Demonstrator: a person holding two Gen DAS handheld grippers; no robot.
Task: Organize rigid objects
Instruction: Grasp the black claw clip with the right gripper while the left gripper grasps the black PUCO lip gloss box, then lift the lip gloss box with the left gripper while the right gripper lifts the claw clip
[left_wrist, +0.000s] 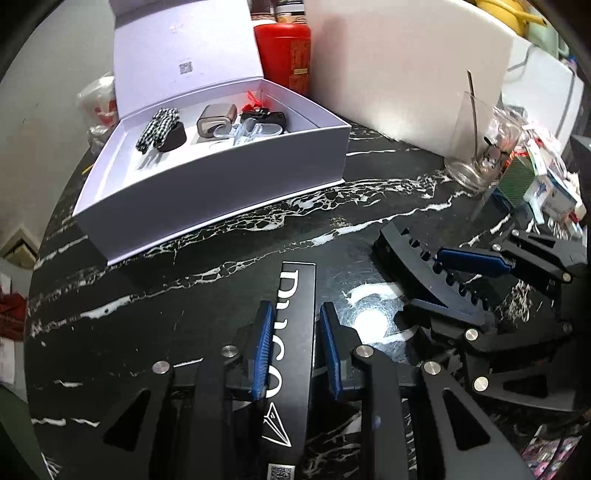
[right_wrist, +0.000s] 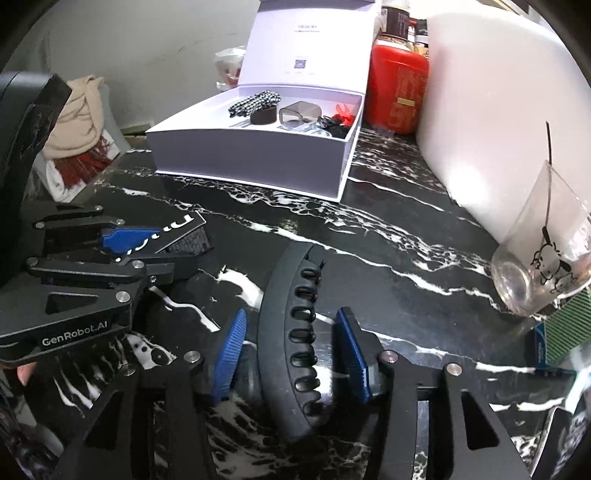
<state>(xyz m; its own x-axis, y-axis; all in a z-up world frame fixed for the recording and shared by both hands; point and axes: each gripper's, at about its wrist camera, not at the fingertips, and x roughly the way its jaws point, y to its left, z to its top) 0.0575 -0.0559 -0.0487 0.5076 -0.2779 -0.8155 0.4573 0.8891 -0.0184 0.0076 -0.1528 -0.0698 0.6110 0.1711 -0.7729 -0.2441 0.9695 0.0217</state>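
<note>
Flat black box with white lettering (left_wrist: 295, 332) lies on the black marbled desk (left_wrist: 221, 236), lower centre of the left wrist view. Left tongs (left_wrist: 297, 354) straddle it: blue pads (left_wrist: 263, 354) sit close along both long sides. Firm contact cannot be told; the right pad shows a thin gap.

Curved black slotted piece (right_wrist: 291, 347) lies on the desk, lower centre of the right wrist view. Right tongs (right_wrist: 291, 354) are spread wide around it, with clear space between each blue pad (right_wrist: 229, 354) and the piece. Nothing is gripped. In the left wrist view the same piece (left_wrist: 432, 273) sits at centre right, with the right tongs (left_wrist: 476, 280) reaching in from the right edge.

White open box (left_wrist: 207, 173), lid upright, stands at upper left of the left wrist view, well apart from both tongs. It holds a checkered fabric item (left_wrist: 157, 127), a dark round item (left_wrist: 173, 136), a grey case (left_wrist: 216, 118), clear plastic parts (left_wrist: 245, 133) and something black with red (left_wrist: 258, 110).

Red container (left_wrist: 284, 55) stands behind the box, beside a white slab (left_wrist: 406, 74). A drinking glass (left_wrist: 476, 147) stands at right, with small packets (left_wrist: 543, 184) just beyond it.
</note>
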